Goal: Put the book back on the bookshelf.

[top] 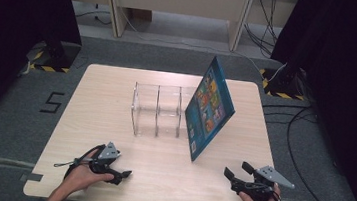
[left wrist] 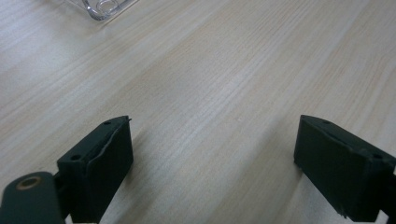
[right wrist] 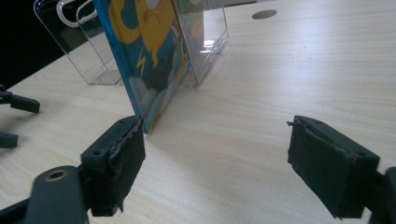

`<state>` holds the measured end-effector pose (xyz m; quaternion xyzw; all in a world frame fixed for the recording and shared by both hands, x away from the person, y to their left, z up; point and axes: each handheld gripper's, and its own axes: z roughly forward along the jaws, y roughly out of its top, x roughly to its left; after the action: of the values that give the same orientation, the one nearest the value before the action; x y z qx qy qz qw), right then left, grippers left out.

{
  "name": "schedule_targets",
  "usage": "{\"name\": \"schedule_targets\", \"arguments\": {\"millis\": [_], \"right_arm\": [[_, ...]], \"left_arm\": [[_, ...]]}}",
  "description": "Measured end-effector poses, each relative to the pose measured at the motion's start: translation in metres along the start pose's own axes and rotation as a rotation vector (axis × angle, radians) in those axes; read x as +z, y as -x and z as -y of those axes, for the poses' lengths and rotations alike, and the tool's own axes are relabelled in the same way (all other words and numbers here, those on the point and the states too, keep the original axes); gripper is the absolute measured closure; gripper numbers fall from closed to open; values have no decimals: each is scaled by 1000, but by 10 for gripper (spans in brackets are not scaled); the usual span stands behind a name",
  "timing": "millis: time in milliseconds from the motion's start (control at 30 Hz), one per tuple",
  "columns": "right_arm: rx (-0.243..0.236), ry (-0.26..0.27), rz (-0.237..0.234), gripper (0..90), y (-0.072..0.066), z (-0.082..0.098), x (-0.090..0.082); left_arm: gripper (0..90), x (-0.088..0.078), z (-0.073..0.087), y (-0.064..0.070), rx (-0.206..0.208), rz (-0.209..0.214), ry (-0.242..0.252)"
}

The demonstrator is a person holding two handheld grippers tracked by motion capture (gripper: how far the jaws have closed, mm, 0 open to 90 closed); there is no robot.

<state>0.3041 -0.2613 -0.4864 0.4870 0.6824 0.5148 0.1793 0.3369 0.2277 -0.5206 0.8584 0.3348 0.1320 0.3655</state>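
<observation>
A blue picture book (top: 211, 109) stands tilted on the table, leaning against the right end of a clear acrylic rack (top: 158, 111). In the right gripper view the book (right wrist: 149, 46) rises just beyond the left jaw, with the rack (right wrist: 205, 42) behind it. My right gripper (top: 237, 169) rests near the table's front right, open, with nothing between its jaws (right wrist: 215, 140). Resting at the front left is my left gripper (top: 122, 166), which is open over bare wood (left wrist: 215, 140). A corner of the rack (left wrist: 105, 7) shows far ahead of it.
The light wooden table (top: 112, 88) has its front edge just behind both hands. Dark curtains hang on both sides, and cables (top: 302, 143) trail over the grey floor to the right. The left gripper's jaws (right wrist: 14, 116) appear at the left edge of the right gripper view.
</observation>
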Motion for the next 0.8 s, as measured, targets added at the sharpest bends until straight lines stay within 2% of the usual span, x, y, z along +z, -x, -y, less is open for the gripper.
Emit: {"name": "schedule_targets", "arguments": {"millis": [100,567,800], "right_arm": [[-14,-12,3,171,0,2,-3],[-20,-36,6,171,2,10,-15],[-46,-67,15,160,0,14,-17]], "left_arm": [[109,-1,1,0,-1,0,0],[106,-1,1,0,2,5,-2],[103,-1,1,0,4,7,-2]]}}
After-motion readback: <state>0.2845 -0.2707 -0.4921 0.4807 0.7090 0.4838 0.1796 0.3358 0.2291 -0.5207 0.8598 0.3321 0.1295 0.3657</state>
